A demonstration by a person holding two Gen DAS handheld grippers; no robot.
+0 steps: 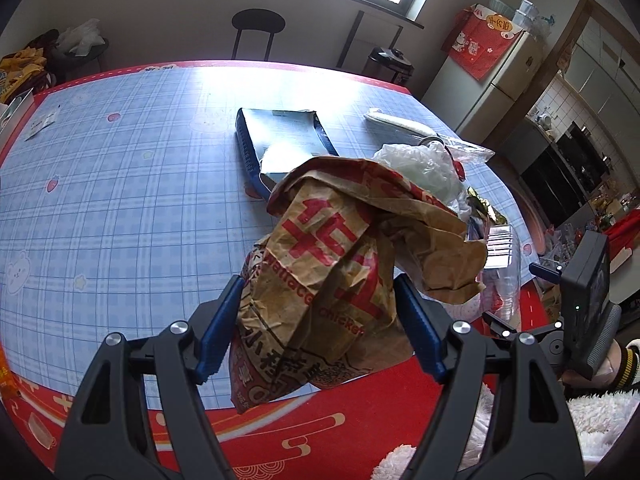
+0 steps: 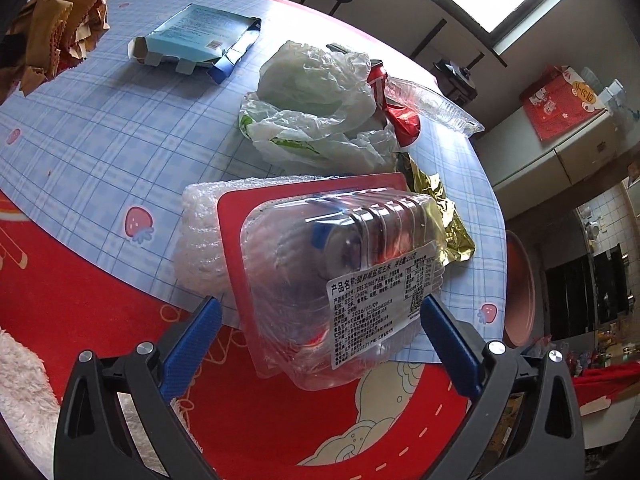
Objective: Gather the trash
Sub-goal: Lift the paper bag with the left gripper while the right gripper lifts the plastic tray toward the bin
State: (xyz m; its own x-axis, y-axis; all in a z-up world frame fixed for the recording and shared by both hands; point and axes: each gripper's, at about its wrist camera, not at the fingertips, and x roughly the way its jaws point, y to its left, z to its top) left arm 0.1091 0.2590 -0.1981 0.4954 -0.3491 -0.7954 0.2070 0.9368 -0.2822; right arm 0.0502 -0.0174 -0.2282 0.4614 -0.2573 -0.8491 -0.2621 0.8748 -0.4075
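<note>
Left gripper (image 1: 320, 328) is clamped on the crumpled paper bag (image 1: 328, 276), lifted off the table (image 1: 120, 200); best keep that squeeze firm and lift straight, since the bag's loose flap hangs right. Right gripper (image 2: 320, 340) has its jaws spread either side of the clear plastic container (image 2: 340, 280); whether the pads press, I cannot tell. Beyond it: one gold wrapper (image 2: 444, 216), one white plastic bag (image 2: 316, 108), one red can (image 2: 378, 80), one flattened blue box (image 2: 196, 36).

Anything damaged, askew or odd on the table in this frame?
Only trash clutter: a flattened blue carton torn open at both ends, a crumpled plastic bag and a crushed red can. The left gripper holds a crumpled paper bag. Nothing spilled.
</note>
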